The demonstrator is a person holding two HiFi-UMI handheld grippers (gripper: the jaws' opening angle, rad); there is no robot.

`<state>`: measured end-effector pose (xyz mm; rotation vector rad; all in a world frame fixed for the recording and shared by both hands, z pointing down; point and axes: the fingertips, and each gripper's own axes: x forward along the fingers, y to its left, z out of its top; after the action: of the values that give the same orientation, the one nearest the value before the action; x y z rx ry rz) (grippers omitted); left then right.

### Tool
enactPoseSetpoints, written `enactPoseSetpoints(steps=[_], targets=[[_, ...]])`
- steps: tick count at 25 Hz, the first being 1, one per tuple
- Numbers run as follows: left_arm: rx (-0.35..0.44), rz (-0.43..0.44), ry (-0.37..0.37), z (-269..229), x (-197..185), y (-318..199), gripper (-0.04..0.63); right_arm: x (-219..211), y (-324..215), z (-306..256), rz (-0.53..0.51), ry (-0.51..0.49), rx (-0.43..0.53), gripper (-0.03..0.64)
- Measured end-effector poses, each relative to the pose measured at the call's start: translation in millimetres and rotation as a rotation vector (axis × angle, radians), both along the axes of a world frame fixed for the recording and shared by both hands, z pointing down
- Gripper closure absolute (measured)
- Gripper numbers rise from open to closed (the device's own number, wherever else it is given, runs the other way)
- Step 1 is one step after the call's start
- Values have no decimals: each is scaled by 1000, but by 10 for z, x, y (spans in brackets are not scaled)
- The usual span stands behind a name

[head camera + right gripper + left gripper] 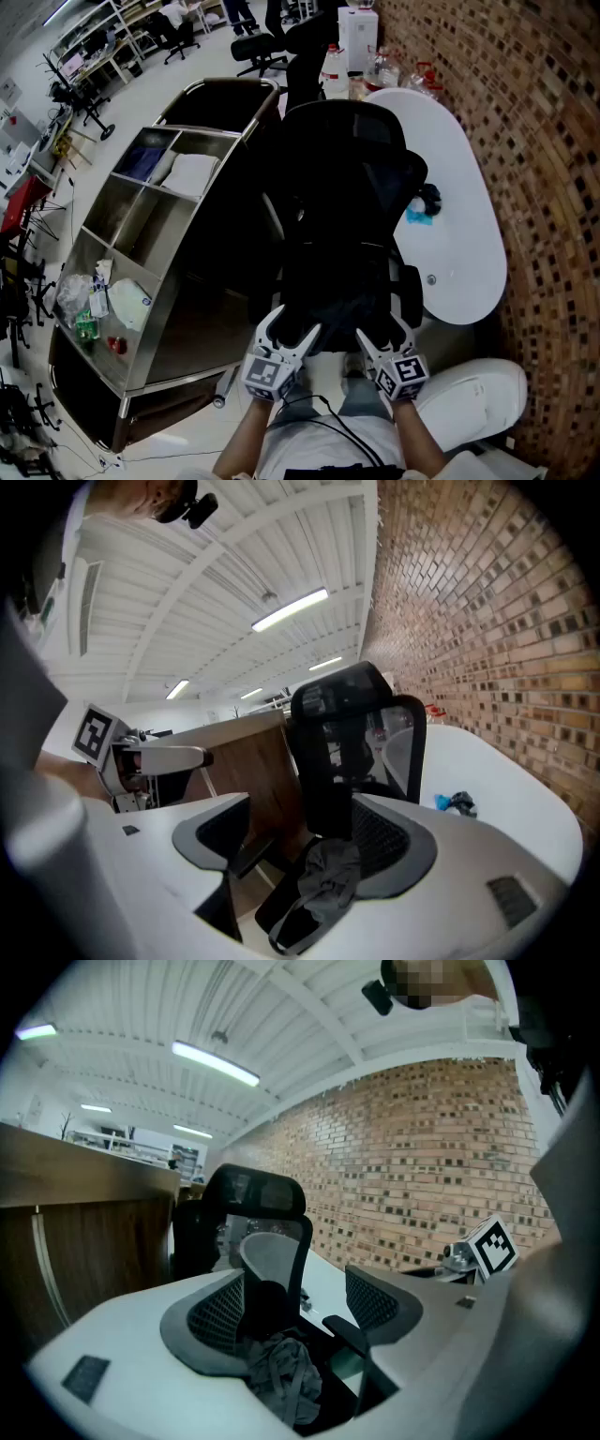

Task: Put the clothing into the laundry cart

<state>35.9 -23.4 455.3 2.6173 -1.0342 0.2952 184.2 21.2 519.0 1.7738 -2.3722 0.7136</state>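
Item: you are facing a dark grey, crumpled cloth garment [281, 1372], and it is showing in both gripper views.
Location: it is lying bunched on the seat of the black mesh-backed office chair [347, 178], just ahead of both tongs. In the head view it is blending into the dark seat and cannot be picked out.
Left tongs [289, 330]: they are standing released, jaws wide apart. The garment is sitting low between them with neither pad touching it.
Right tongs [382, 336]: they are also gaping, grasping nothing. The bundle is lying nearer the right-hand jaw.
Handling, as judged: you are dealing with something light, limp and soft. It is not fragile, and it is likely to sag and unfold once lifted.
Hold point, as judged: you are best aiming for the thick middle of the heap and pinching several folds together. The thin loop trailing at its near edge is looking apt to slip or drag.
Texture and shape: the fabric is showing matt, ridged folds in an irregular mound. The chair seat beneath is looking smooth and dark.
Destination: the metal-topped, compartmented laundry cart [150, 225] with dark brown sides is standing just left of the chair.
Surroundings: a white oval surface [459, 216] is sitting to the right, against a rough brick wall [525, 112].
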Motion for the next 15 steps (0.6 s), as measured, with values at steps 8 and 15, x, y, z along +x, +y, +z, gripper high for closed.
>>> enactPoseSetpoints(steps=[8,15], targets=[[-55,-40,-20,669,101,-292,275,95,-371,1508,-121,90,-225,253],[-114,-76,-72,1383,77,-474,275,-2,-858,2962,-399,145,-445,7]])
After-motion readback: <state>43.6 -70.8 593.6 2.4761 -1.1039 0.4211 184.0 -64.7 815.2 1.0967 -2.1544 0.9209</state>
